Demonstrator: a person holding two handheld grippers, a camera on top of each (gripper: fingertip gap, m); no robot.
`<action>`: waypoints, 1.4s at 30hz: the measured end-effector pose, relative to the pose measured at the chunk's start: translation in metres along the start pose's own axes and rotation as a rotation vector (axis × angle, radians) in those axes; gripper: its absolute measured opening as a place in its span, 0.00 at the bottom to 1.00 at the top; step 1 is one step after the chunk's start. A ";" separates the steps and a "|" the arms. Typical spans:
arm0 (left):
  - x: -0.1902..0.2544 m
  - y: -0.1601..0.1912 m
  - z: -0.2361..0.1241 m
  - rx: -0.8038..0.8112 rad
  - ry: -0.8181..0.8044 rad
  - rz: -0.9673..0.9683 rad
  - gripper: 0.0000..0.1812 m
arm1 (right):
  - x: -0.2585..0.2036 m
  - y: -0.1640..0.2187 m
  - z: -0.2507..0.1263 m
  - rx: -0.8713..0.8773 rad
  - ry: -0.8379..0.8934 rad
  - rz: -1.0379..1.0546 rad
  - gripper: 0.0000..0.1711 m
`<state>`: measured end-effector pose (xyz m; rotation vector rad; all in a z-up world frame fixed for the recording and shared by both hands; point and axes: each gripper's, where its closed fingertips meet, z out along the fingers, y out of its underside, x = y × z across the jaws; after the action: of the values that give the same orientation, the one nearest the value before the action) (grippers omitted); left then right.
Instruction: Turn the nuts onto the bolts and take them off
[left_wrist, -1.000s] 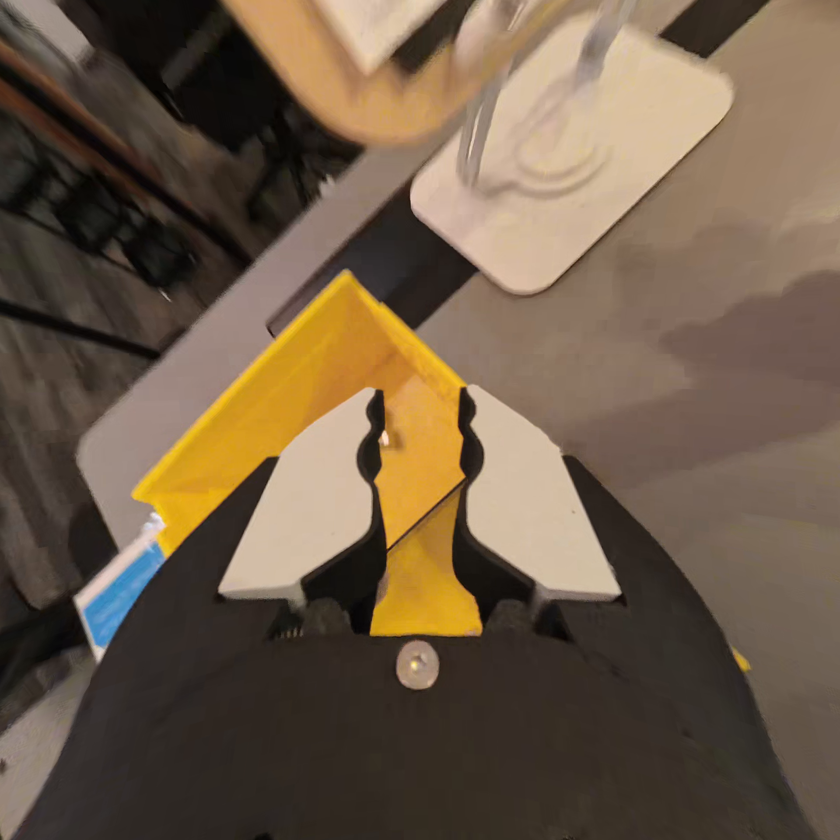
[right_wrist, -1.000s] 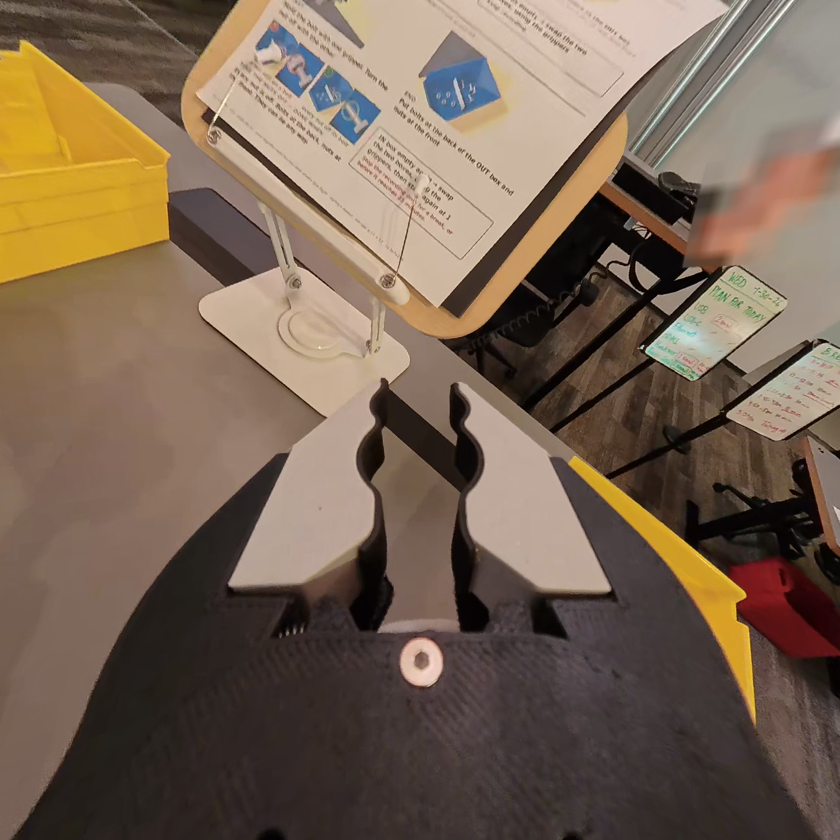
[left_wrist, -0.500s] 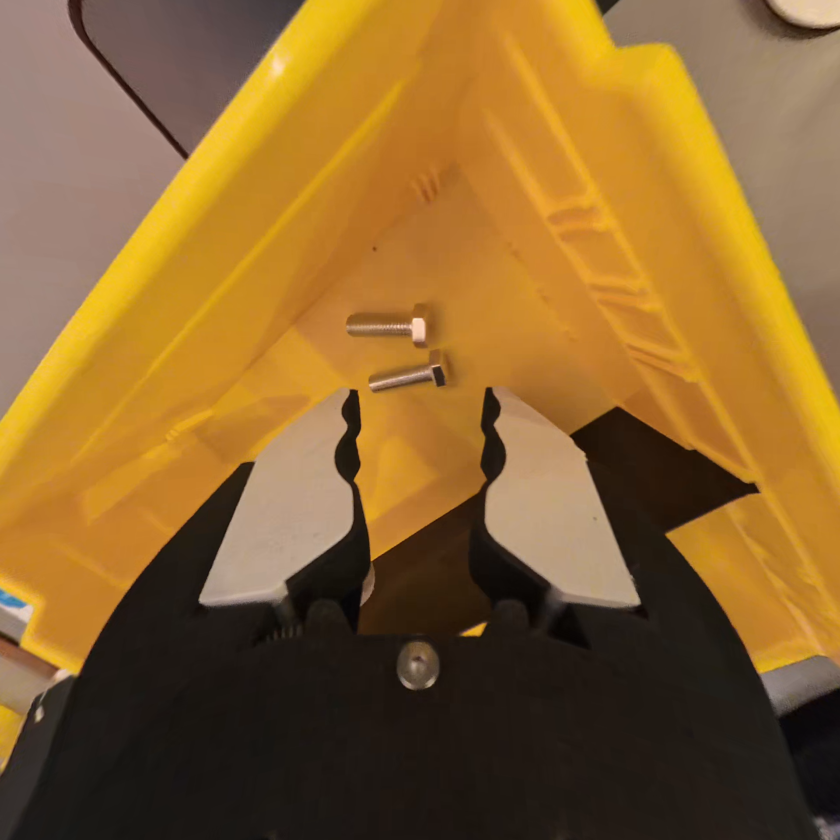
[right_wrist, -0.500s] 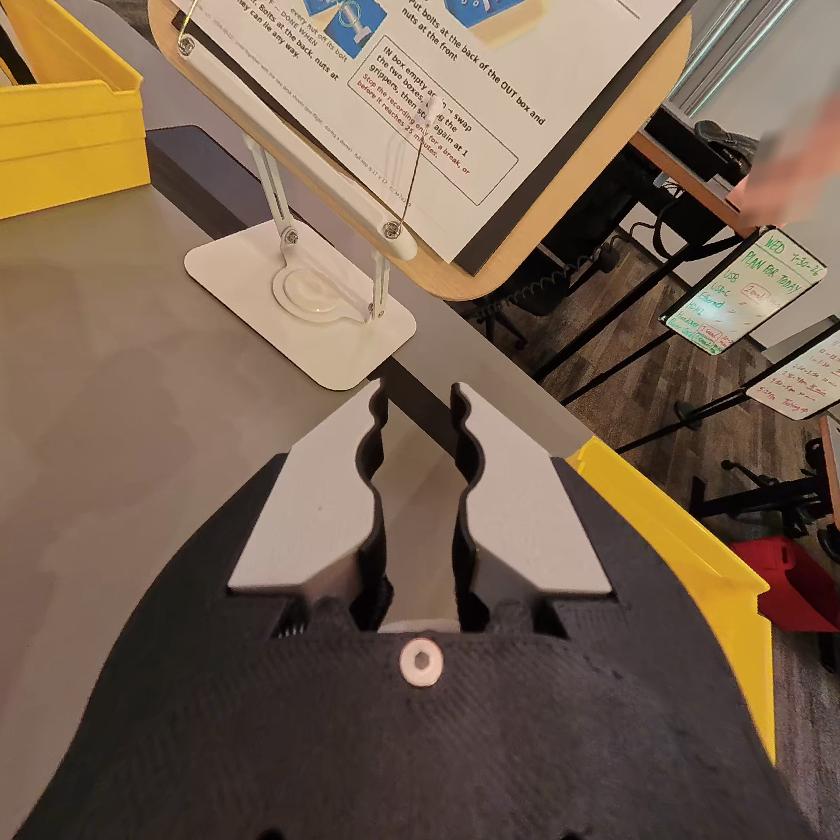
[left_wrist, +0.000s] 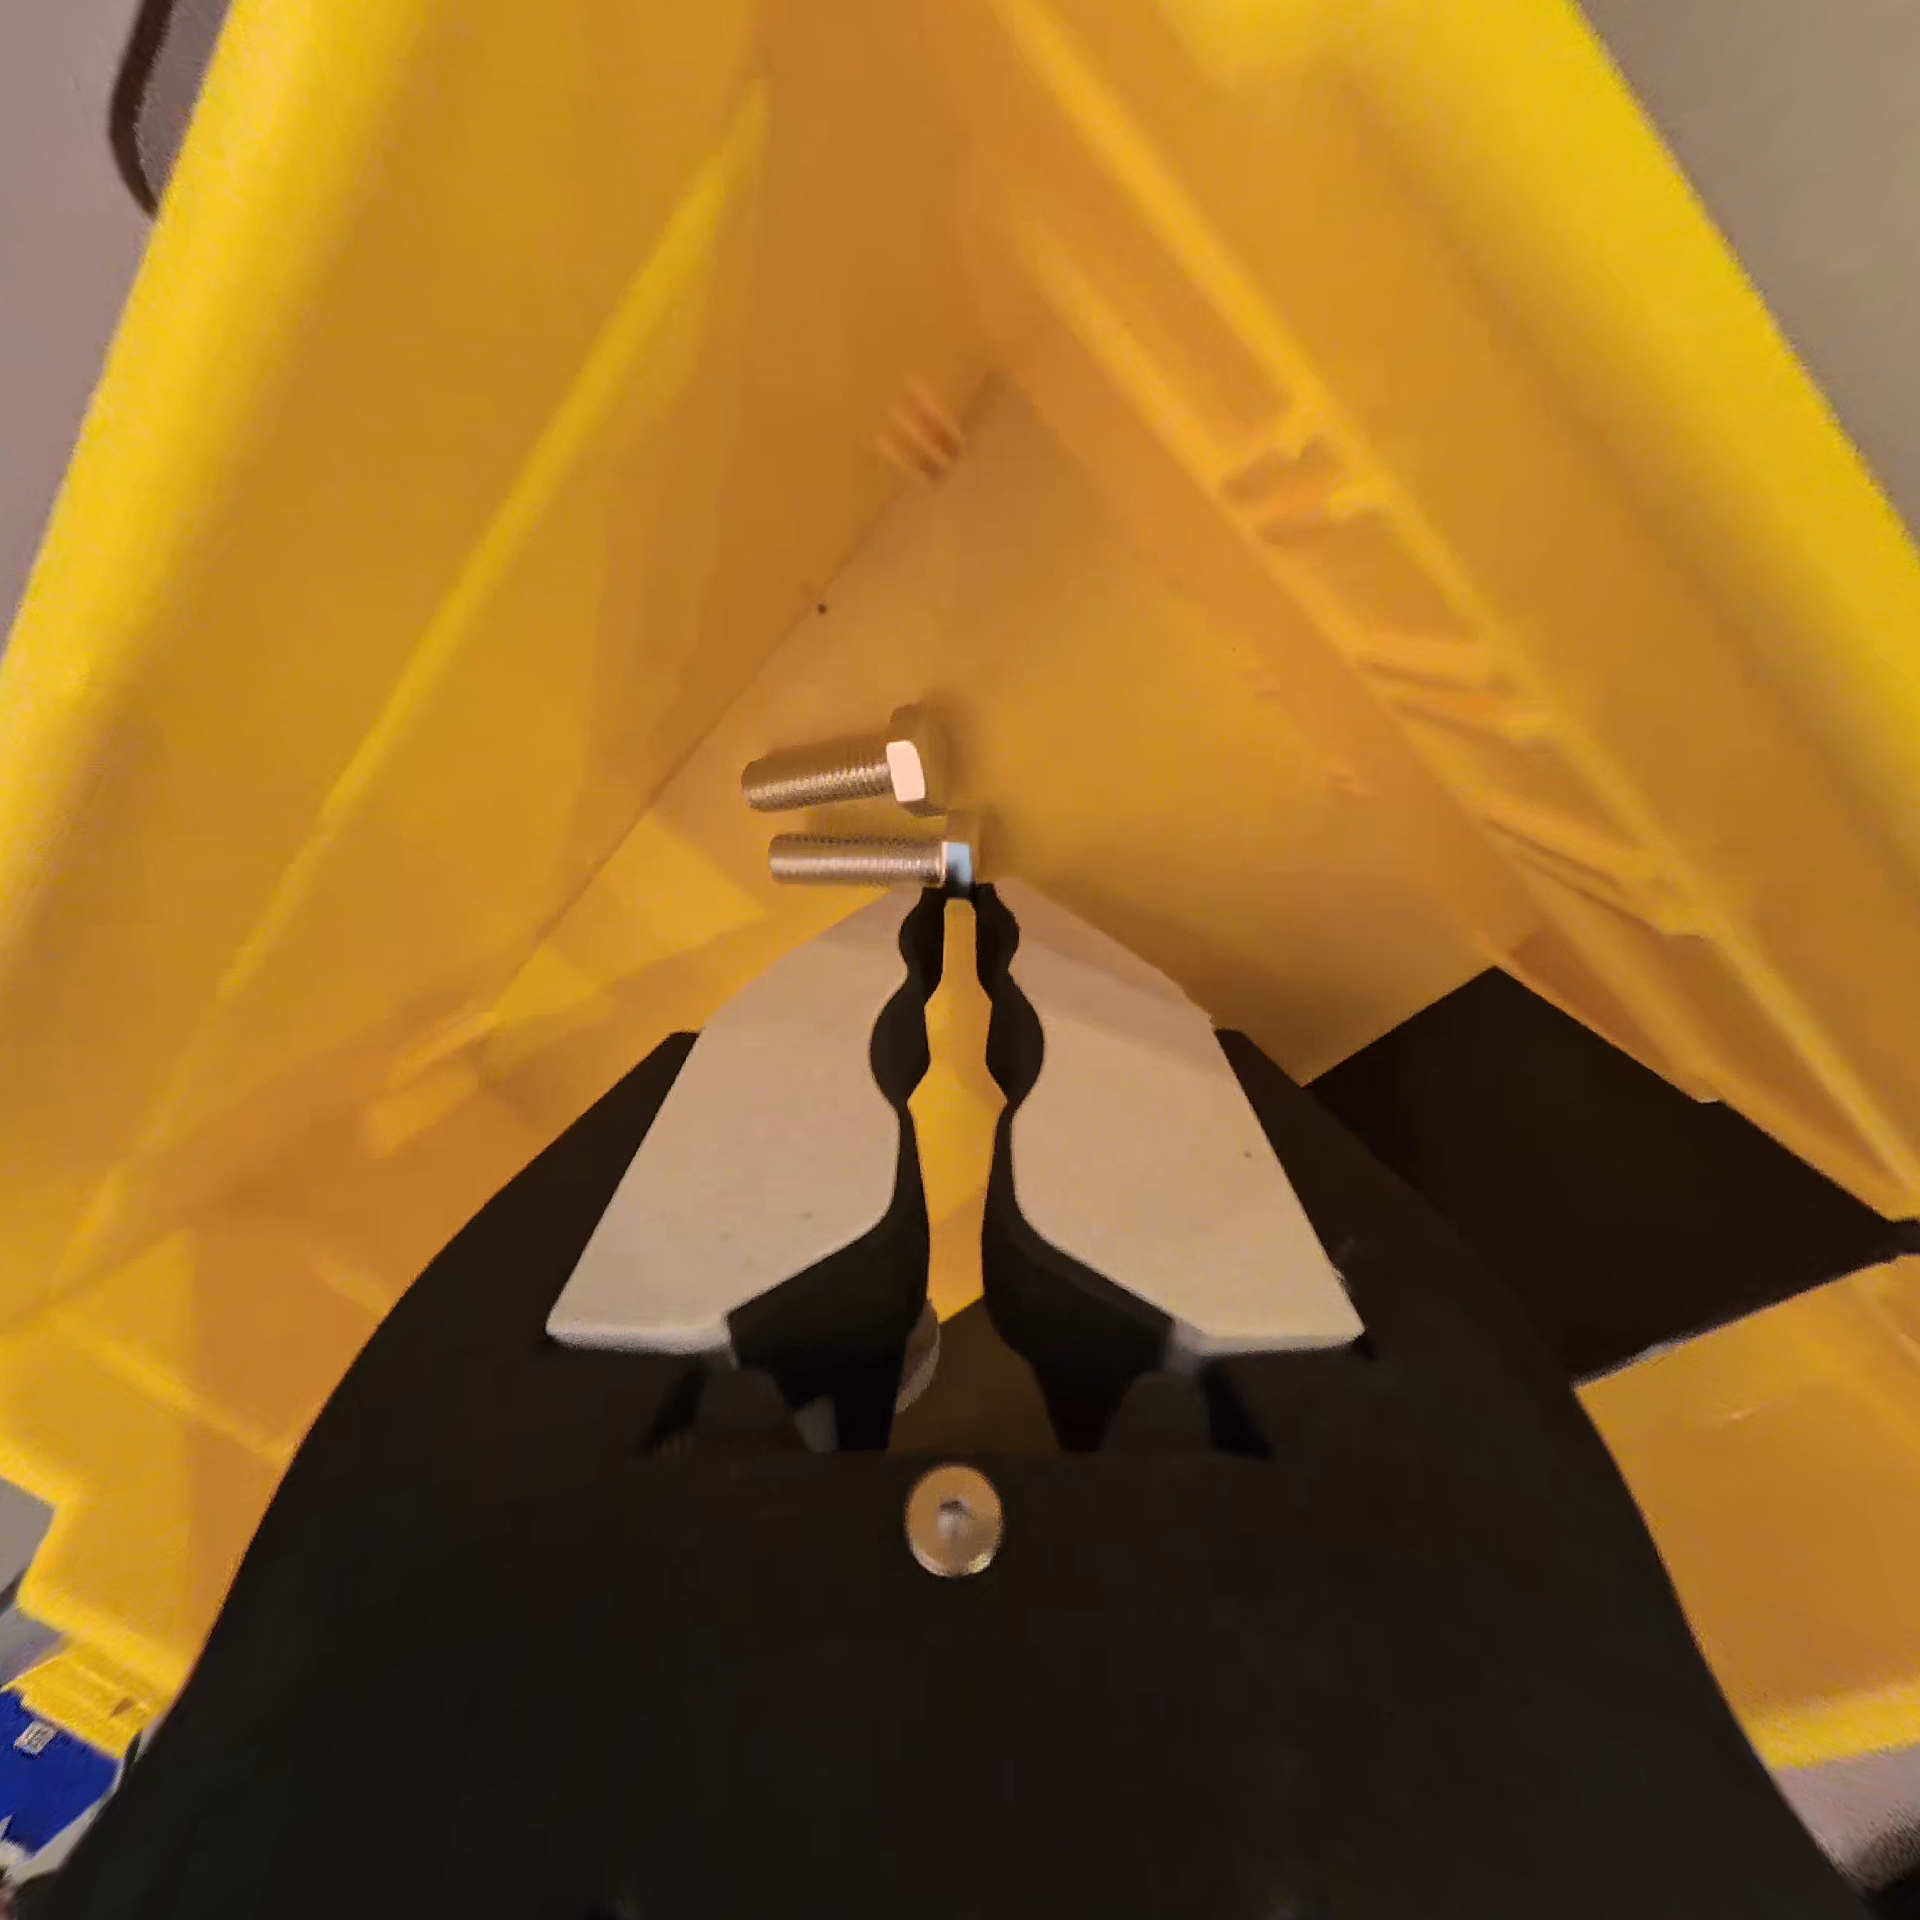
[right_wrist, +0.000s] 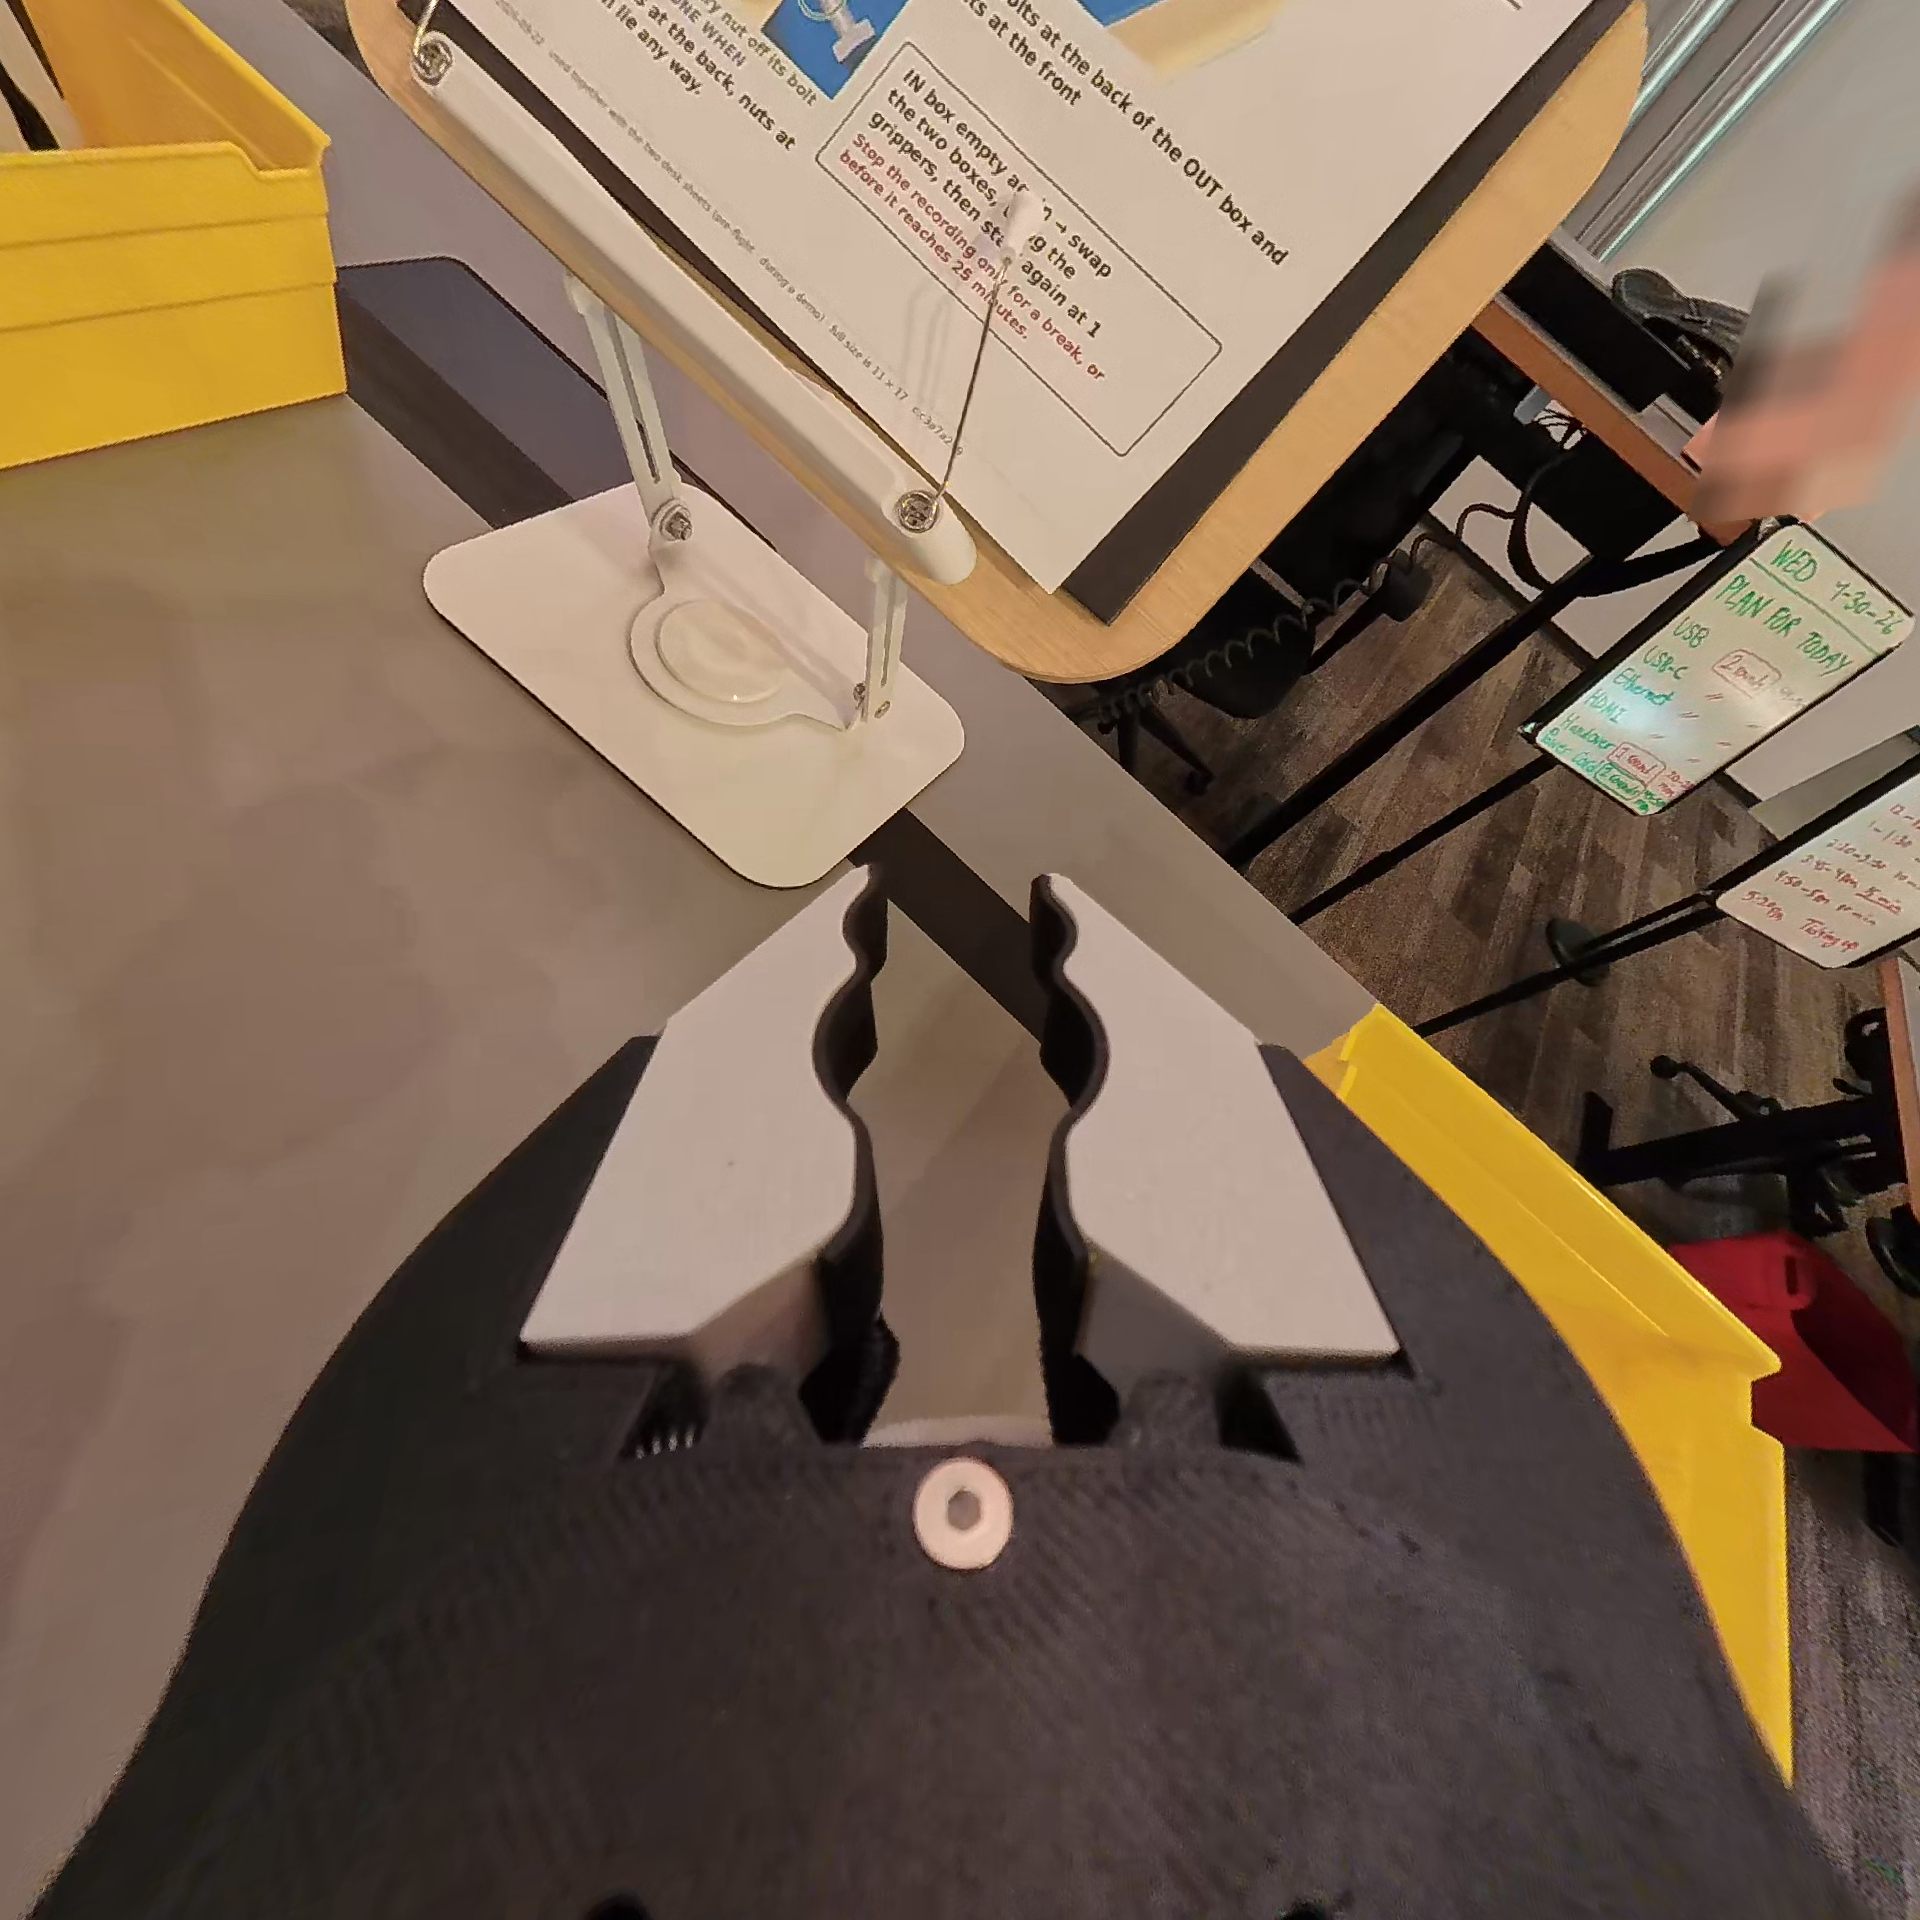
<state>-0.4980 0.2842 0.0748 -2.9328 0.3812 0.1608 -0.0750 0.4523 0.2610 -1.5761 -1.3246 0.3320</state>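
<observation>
Two silver hex bolts lie side by side on the floor of a yellow bin (left_wrist: 1195, 582) in the left wrist view: an upper bolt (left_wrist: 831, 774) and a lower bolt (left_wrist: 862, 860). My left gripper (left_wrist: 958, 896) is down inside the bin with its jaws almost together, and its tips pinch the head of the lower bolt. My right gripper (right_wrist: 961, 904) is open and empty above the grey table (right_wrist: 260, 831). No nut shows clearly.
A white document stand (right_wrist: 707, 686) holding an instruction sheet is at the table's far edge, just ahead of the right gripper. A yellow bin (right_wrist: 156, 260) sits at the far left and another yellow bin (right_wrist: 1558, 1299) at the right. Beyond the edge are whiteboards and floor. My right fingertips sit around 50 cm from my left ones.
My left gripper dropped into the yellow bin, moved up to the two bolts, and its jaws closed from wide open onto the lower bolt's head. My right gripper drifted slightly and stayed open.
</observation>
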 end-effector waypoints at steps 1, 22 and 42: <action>-0.001 0.000 -0.003 0.020 -0.021 0.007 0.04 | -0.001 -0.001 0.000 0.003 -0.005 0.000 0.15; 0.213 -0.080 -0.190 0.741 -1.025 0.886 0.03 | -0.174 -0.109 0.003 0.526 -0.792 0.288 0.19; 0.239 -0.067 -0.191 0.741 -1.044 0.887 0.06 | -0.207 -0.092 0.026 0.474 -0.856 0.239 0.04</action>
<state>-0.2343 0.2535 0.2411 -1.4832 1.1509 1.2363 -0.2213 0.2780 0.2460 -1.2025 -1.5061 1.4782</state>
